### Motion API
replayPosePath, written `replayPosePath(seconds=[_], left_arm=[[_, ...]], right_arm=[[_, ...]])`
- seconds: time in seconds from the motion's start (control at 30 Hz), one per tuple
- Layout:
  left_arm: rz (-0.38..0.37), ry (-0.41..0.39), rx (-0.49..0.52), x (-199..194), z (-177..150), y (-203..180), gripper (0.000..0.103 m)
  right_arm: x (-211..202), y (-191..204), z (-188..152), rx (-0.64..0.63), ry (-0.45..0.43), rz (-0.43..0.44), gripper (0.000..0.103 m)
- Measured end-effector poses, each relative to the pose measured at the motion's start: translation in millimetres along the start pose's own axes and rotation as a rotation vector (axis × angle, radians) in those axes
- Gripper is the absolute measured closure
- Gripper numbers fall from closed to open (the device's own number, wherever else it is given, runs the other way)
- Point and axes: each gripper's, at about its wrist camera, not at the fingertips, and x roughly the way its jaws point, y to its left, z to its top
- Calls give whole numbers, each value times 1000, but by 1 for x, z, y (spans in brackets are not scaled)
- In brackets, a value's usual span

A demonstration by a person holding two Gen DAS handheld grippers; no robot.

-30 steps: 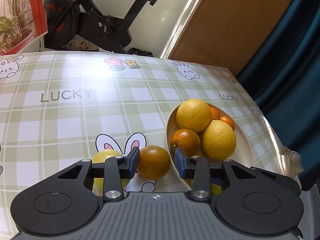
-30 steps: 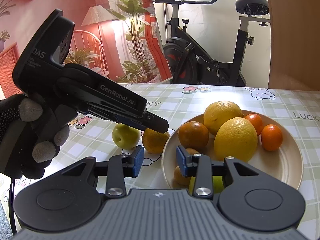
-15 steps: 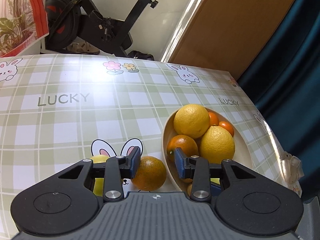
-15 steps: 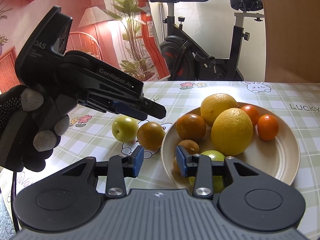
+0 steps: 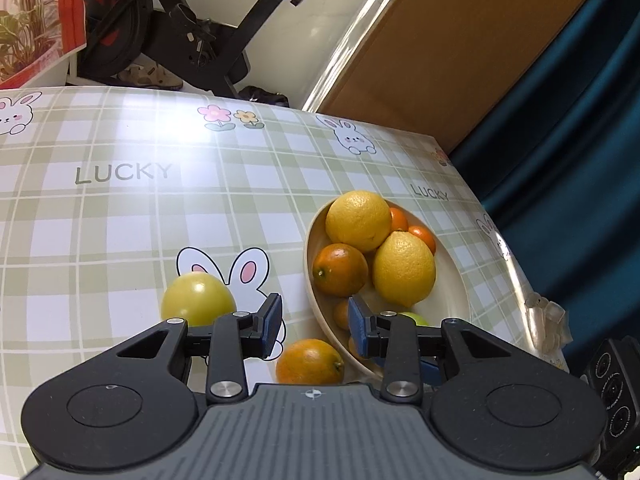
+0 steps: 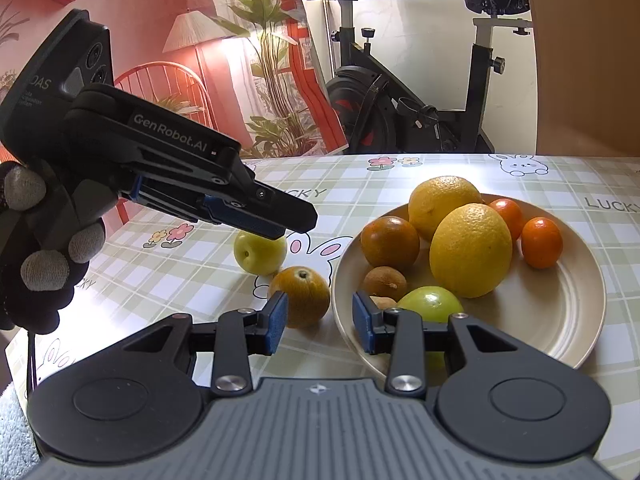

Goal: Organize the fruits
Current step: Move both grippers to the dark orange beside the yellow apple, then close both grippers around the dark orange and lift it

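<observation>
Bright daylight, tablecloth (image 5: 120, 208) glare, fisheye-bent edges.

Two lemons (image 6: 470, 250), three oranges (image 6: 390, 242), two green apples (image 6: 430, 304) — one plate (image 6: 560, 328), two loose fruits.

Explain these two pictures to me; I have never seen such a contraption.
No robot here: a person's gloved hand holds a handheld two-finger gripper, and each picture comes from a camera on one gripper, looking along its fingers. The right camera sees the left gripper hovering over the table; the right gripper shows its own blue pads. Both jaws stand apart and empty. On the checked tablecloth lie a green apple and an orange; a beige plate holds more fruit.
</observation>
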Motion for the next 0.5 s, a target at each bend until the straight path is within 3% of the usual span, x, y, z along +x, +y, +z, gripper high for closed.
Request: replayPosePath(seconds=[0.13,0.5], left_arm=[[-17,49,66,8,-11,-12,65],[-52,47,35,3,-39,-8,65]], right_arm=[[1,2,-1,-4,8,6,64],[-4,4,-7,-12,20,-3,62]])
